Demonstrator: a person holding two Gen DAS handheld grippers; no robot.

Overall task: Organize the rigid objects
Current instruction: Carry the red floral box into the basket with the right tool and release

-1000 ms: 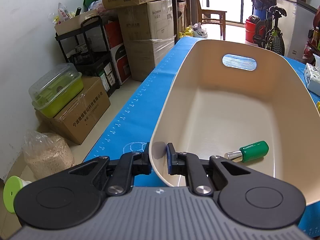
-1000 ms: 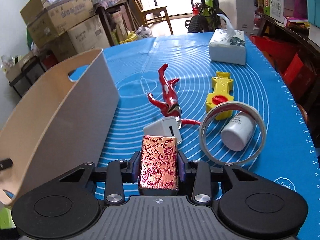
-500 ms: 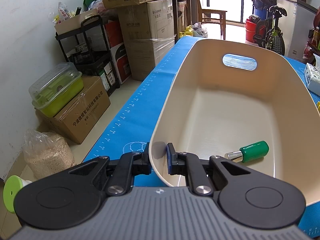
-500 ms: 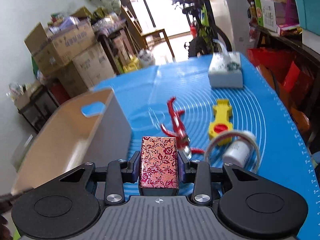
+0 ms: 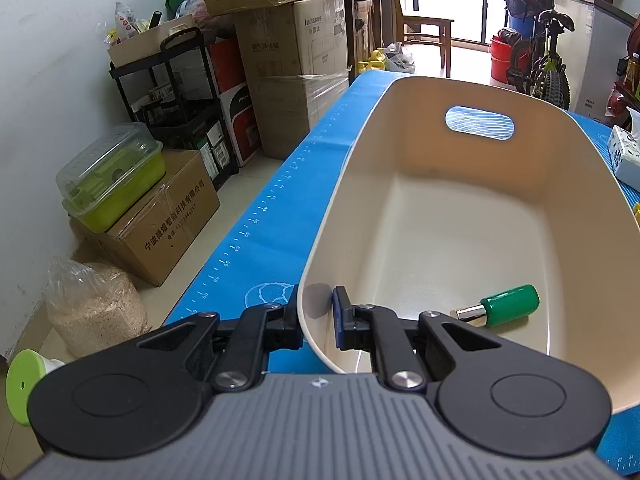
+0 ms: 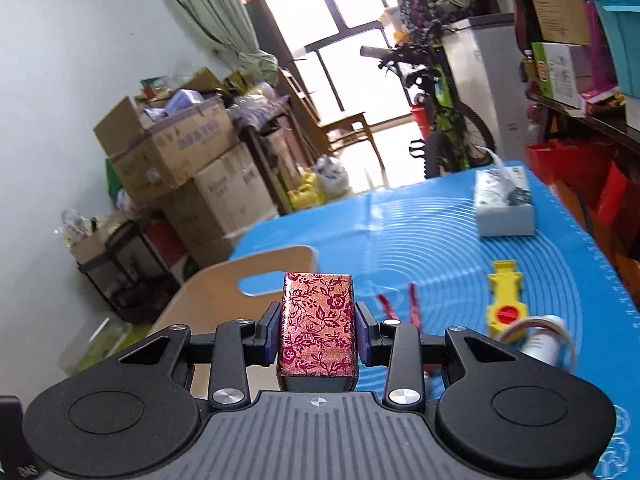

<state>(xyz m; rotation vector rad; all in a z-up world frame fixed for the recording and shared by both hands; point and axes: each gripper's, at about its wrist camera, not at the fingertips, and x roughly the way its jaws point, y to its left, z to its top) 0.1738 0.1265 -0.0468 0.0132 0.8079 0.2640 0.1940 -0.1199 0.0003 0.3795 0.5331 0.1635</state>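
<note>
My left claw (image 5: 316, 322) pinches near rim of cream bin (image 5: 568, 184); green bottle (image 5: 508, 306) lies inside. My right claw (image 6: 318, 330) clamps floral box (image 6: 318, 328), raised above counter (image 6: 440, 240).

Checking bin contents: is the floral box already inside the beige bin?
No, the floral box is clamped in the right gripper; the beige bin holds only a green-capped bottle.

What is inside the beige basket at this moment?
Inside the beige basket lies one green-capped bottle on its side. The left gripper hides the near corner.
</note>
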